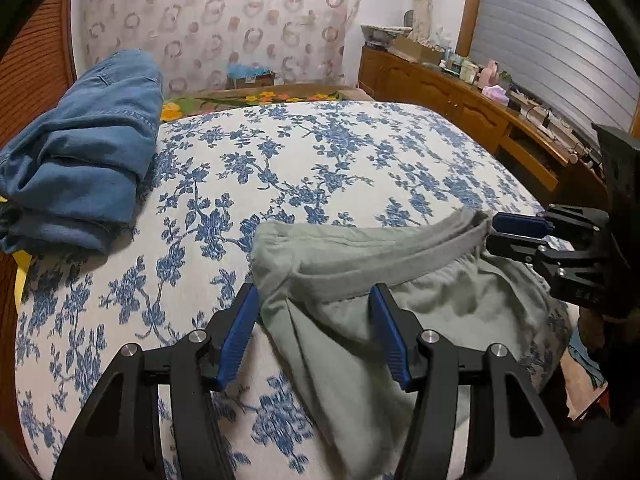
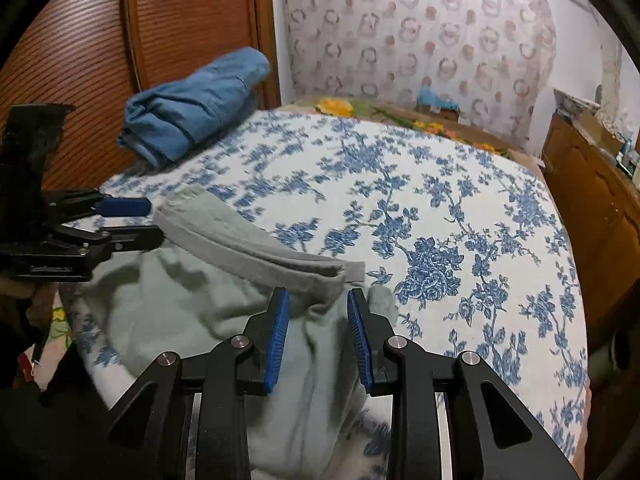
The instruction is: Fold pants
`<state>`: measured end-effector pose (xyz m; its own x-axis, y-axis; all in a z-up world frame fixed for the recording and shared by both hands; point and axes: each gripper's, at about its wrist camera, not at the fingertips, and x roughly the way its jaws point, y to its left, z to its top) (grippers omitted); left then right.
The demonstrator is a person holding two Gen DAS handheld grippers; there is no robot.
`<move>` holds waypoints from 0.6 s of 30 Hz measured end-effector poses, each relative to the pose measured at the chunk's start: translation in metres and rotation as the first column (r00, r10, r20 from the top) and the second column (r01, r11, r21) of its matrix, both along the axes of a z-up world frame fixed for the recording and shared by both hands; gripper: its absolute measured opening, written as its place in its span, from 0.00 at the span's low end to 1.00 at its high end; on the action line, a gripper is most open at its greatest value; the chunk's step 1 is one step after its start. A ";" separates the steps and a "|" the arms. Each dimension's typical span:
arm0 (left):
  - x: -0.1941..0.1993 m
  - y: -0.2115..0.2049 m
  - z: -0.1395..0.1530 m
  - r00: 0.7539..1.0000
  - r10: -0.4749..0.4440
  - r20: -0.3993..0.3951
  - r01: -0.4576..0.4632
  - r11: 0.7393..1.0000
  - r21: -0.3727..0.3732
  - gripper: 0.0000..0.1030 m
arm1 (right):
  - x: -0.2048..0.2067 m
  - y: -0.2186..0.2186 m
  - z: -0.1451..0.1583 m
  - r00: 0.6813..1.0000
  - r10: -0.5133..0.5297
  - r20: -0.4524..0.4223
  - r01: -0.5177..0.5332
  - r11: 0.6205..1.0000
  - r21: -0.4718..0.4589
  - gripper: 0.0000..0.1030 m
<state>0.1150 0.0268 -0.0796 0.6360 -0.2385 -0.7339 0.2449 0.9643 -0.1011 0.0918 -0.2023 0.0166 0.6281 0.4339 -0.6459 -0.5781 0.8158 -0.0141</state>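
Pale grey-green pants [image 1: 348, 320] lie on the bed's near part, waistband [image 1: 380, 256] toward the middle and rumpled. My left gripper [image 1: 314, 290] is open, straddling the left end of the waistband; its blue pads stand clear of the cloth. In the right wrist view my right gripper [image 2: 317, 294] is open a narrower way around the waistband's [image 2: 248, 248] right end, cloth between the pads but not pinched. Each gripper shows in the other's view: the right gripper [image 1: 491, 234] at the band's far end, the left gripper [image 2: 155, 220] at the left end of the pants [image 2: 192, 312].
The bed [image 1: 320, 152] has a white sheet with blue flowers. Folded blue denim clothing [image 1: 80, 152] [image 2: 192, 112] sits at its far left corner by a wooden wardrobe [image 2: 80, 60]. A wooden dresser [image 1: 460, 96] with clutter runs along the right side.
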 end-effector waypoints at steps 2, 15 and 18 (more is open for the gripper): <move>0.005 0.002 -0.003 1.000 0.003 -0.007 -0.003 1.000 0.002 0.57 | 0.010 0.003 -0.002 1.000 -0.007 -0.011 0.007 1.000 -0.013 0.30; 0.020 0.005 -0.020 1.000 -0.001 -0.031 0.001 1.000 0.004 0.61 | 0.032 0.011 -0.010 0.999 -0.019 -0.046 0.019 1.000 -0.009 0.21; 0.021 0.006 -0.022 1.000 0.015 -0.024 -0.014 1.000 0.019 0.69 | 0.030 0.010 -0.009 0.998 -0.032 -0.046 0.032 0.999 0.004 0.26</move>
<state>0.1358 0.0325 -0.1017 0.6212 -0.2155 -0.7534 0.2287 0.9694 -0.0888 0.1221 -0.1925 0.0073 0.6116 0.4176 -0.6720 -0.5518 0.8338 0.0160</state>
